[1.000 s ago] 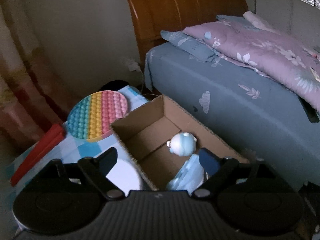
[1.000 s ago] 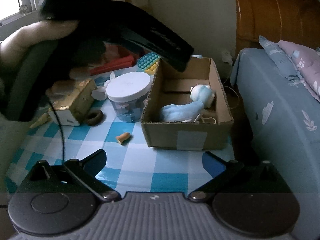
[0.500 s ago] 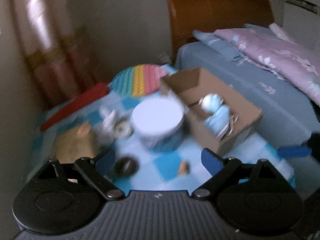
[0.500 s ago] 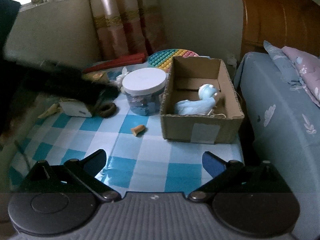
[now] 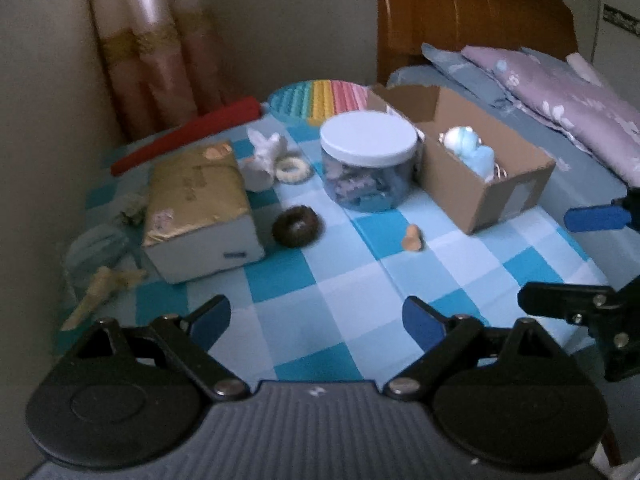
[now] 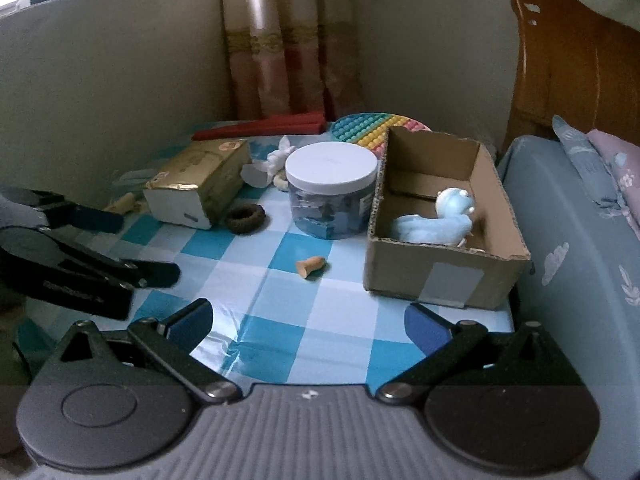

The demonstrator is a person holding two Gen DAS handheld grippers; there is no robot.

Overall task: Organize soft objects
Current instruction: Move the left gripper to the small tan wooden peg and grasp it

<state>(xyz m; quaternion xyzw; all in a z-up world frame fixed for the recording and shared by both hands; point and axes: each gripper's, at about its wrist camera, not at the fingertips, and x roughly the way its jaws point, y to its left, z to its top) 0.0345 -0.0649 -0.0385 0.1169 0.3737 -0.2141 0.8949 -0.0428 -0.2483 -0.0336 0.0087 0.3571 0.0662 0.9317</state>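
Note:
An open cardboard box (image 5: 500, 196) (image 6: 440, 276) stands at the right of the blue checked table, with a light blue plush toy (image 5: 472, 152) (image 6: 440, 224) inside. Loose on the cloth lie a brown fuzzy ring (image 5: 297, 226) (image 6: 245, 219), a small orange piece (image 5: 412, 239) (image 6: 310, 267), a white soft figure (image 5: 264, 156) (image 6: 276, 160) and a cream ring (image 5: 292, 170). My left gripper (image 5: 316, 320) hangs open over the near left of the table, empty. My right gripper (image 6: 308, 320) is open and empty over the near edge.
A clear jar with a white lid (image 5: 368, 160) (image 6: 332, 192) stands beside the box. A gold carton (image 5: 196, 200) lies at left, with a rainbow bubble mat (image 5: 320, 96) and a red stick (image 5: 188, 136) behind. A bed (image 6: 580, 240) borders the right side, walls the back and left.
My left gripper has drawn back from above the box towards the near left of the table and sunk lower. In the right wrist view it went from the top to the left edge.

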